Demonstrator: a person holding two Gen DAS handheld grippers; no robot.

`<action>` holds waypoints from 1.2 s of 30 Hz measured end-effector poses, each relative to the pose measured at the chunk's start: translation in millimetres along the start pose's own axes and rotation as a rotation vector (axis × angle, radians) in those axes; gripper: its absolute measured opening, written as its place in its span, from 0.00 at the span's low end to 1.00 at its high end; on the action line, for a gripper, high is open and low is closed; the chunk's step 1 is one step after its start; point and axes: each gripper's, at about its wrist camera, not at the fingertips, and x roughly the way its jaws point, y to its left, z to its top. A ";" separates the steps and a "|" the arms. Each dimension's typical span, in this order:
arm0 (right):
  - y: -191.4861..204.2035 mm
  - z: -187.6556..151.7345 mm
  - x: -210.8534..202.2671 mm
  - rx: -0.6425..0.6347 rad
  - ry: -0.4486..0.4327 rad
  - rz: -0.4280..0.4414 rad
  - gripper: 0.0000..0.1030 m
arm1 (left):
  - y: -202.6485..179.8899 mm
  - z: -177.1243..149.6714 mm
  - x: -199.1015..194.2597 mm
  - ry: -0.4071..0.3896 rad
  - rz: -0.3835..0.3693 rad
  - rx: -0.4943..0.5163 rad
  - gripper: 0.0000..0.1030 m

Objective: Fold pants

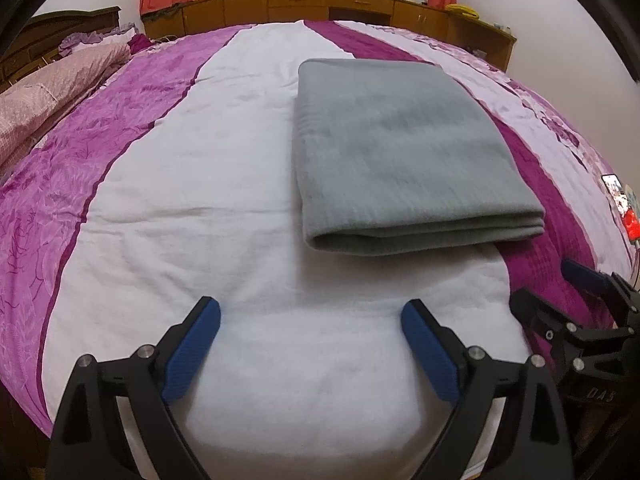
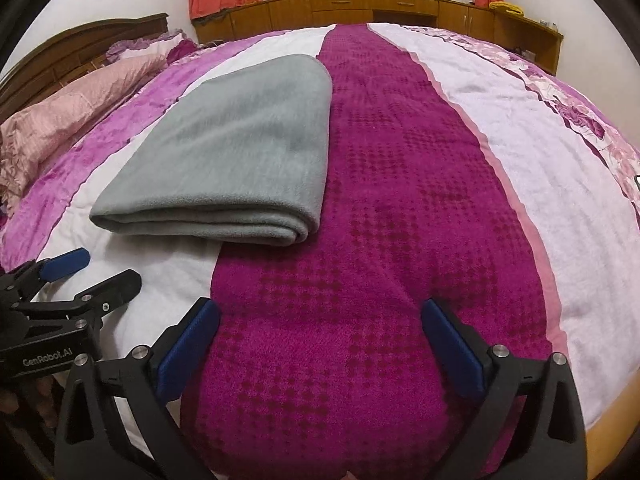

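The grey pants [image 1: 400, 152] lie folded into a flat rectangular stack on the bed, several layers showing at the near edge. They also show in the right wrist view [image 2: 236, 152], up and to the left. My left gripper [image 1: 310, 316] is open and empty, hovering over the white stripe just short of the stack's near edge. My right gripper [image 2: 320, 316] is open and empty over the magenta stripe, to the right of the stack. Each gripper shows at the edge of the other's view: the right one [image 1: 560, 292], the left one [image 2: 92, 272].
The bed cover [image 1: 160, 200] has white, pink and magenta stripes. Pink pillows [image 2: 72, 112] and a wooden headboard [image 2: 80, 40] are at the left. Wooden cabinets [image 1: 320, 4] and curtains stand beyond the far edge. A phone [image 1: 612, 184] lies at the bed's right side.
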 end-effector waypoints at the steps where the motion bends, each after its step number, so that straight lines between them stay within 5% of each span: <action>1: 0.2 -0.2 -0.1 -0.002 0.000 -0.001 0.96 | 0.2 0.1 0.0 0.001 0.000 0.000 0.92; 36: 0.4 -1.1 -0.7 0.001 0.000 0.003 0.96 | 1.7 1.2 -0.3 0.014 0.002 -0.007 0.92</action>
